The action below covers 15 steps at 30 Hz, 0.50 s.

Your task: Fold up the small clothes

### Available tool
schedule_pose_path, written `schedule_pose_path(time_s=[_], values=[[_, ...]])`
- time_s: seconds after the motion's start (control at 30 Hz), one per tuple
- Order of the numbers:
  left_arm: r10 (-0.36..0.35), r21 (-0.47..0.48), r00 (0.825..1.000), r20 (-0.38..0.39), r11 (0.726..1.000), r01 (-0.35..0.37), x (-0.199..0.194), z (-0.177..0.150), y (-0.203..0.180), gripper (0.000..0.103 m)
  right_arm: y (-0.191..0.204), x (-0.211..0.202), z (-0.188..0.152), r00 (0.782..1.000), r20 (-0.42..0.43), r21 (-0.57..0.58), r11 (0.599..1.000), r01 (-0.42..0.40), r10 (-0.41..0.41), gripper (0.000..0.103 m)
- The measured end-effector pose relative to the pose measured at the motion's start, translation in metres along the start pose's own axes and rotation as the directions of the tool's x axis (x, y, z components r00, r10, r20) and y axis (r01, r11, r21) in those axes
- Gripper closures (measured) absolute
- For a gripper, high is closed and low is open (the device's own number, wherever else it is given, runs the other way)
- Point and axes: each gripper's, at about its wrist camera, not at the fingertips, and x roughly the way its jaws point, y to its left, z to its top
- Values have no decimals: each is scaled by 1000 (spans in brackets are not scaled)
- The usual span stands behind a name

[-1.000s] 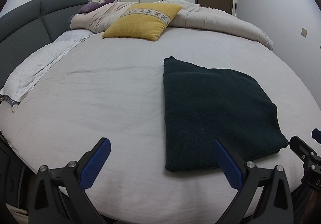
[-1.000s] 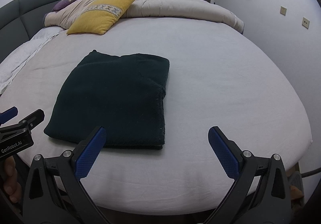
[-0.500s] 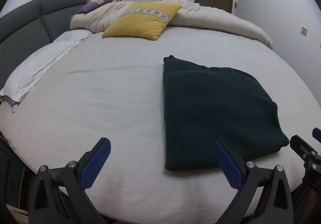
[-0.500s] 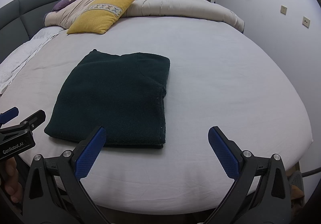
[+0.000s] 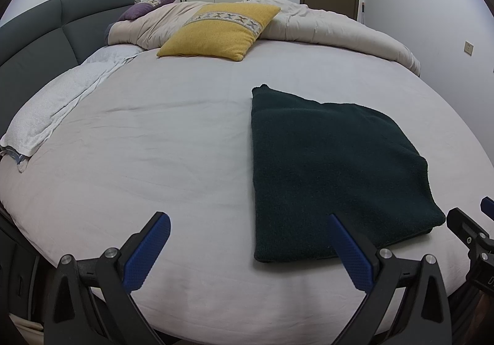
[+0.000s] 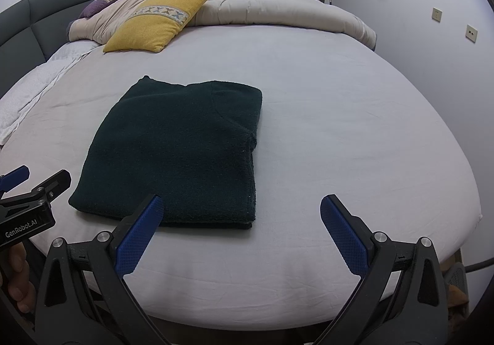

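A dark green knitted garment (image 5: 333, 172) (image 6: 182, 147) lies folded into a flat rectangle on the pale sheet of the bed (image 5: 160, 141) (image 6: 339, 116). My left gripper (image 5: 250, 237) hovers open at the bed's near edge, its right finger over the garment's near edge, nothing held. My right gripper (image 6: 240, 221) is open too, just in front of the garment's near right corner, empty. The other gripper's tip shows at the side of each view (image 5: 469, 230) (image 6: 34, 193).
A yellow cushion (image 5: 219, 31) and a rumpled beige duvet (image 5: 333, 23) lie at the far side. A white towel (image 5: 55, 107) runs along the left by the grey headboard (image 5: 37, 36). A hand (image 6: 18, 280) holds the left gripper. Wardrobe and door stand behind.
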Motion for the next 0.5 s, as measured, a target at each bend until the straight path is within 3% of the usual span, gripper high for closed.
schedule_pose_path(time_s=[0.5], values=[[-2, 0, 1000, -2, 1000, 2, 1, -3, 2, 0, 0, 0, -2, 1000, -2, -2, 1000, -4, 4, 0]])
